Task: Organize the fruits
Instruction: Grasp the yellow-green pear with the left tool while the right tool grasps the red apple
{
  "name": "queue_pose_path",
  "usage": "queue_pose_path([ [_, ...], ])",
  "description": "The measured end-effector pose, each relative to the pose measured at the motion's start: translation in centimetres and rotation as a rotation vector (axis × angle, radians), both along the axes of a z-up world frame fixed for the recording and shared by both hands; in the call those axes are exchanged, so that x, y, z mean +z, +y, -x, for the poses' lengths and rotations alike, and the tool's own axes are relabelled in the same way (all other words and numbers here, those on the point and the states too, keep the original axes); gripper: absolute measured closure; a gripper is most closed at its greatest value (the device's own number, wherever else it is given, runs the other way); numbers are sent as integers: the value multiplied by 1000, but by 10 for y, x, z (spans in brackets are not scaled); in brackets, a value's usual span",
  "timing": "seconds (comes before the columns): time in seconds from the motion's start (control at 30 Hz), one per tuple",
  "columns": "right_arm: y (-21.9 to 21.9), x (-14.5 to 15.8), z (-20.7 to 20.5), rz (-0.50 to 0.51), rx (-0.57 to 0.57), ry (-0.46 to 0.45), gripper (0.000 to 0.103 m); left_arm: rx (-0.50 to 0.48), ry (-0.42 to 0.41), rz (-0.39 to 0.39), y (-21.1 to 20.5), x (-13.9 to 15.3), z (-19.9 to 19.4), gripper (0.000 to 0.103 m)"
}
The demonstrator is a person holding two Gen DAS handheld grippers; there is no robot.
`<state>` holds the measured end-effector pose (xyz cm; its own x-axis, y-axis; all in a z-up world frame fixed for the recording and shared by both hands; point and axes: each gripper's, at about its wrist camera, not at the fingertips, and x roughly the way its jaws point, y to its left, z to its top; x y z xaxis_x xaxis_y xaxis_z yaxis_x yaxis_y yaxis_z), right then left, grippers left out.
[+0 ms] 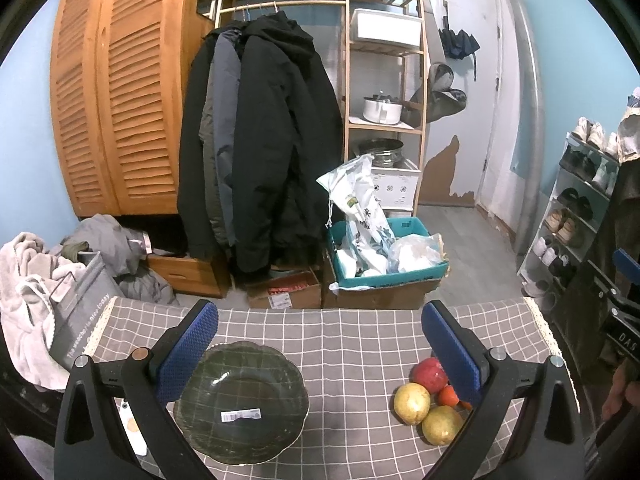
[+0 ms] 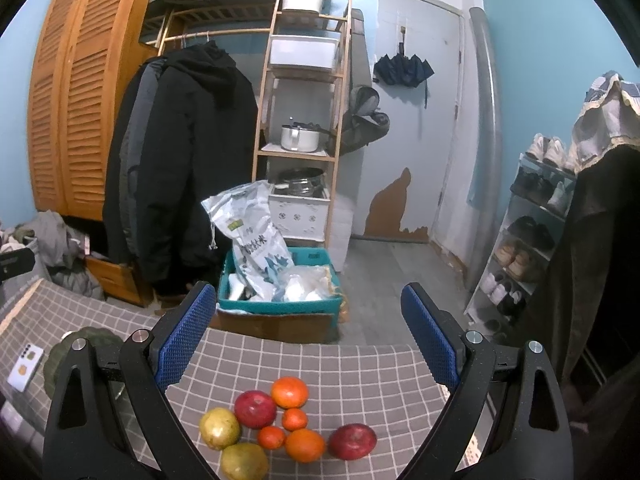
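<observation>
The fruits lie loose in a tight cluster on the checked cloth of the bench (image 2: 340, 364), near its right end: 2 red apples (image 2: 255, 409) and (image 2: 353, 441), 2 yellow-green fruits (image 2: 219, 428) and (image 2: 244, 462), and 4 orange citrus, the largest (image 2: 289, 392) at the back. Several touch one another. The dark green plate (image 1: 242, 404), a barcode sticker on it, sits well apart to their left and holds nothing.

The right gripper (image 2: 308, 336) hangs above the cluster, spread wide and empty. The left gripper (image 1: 320, 344) is likewise wide open and empty, with the plate under its left finger.

Risks, as I judge them: closing on 1 fruit in so packed a group can nudge its neighbours, and round fruit rolls easily; the right-hand apple lies nearest the bench's right side and could drop to the floor. A small citrus could slip from the pads if caught off-centre. The plate's shallow, scalloped rim may let fruit roll off if released high or stacked. The cloth may also drag if a finger catches it
</observation>
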<state>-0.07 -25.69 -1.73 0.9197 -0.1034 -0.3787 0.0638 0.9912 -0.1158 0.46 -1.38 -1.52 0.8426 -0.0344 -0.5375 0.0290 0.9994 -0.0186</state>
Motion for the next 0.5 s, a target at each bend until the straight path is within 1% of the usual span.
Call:
queue_pose_path([
  [0.13, -3, -3, -3, 8, -21, 15, 11, -5, 26, -24, -4, -8, -8, 0],
  [0.2, -7, -8, -7, 15, -33, 36, 11, -12, 46, -33, -8, -14, -13, 0],
  [0.3, -13, -16, -11, 21, -48, 62, 11, -33, 93, -35, -13, -25, -23, 0],
  [0.5, -30, -36, -19, -19, -54, 144, 11, -77, 201, -33, -32, -57, -43, 0],
])
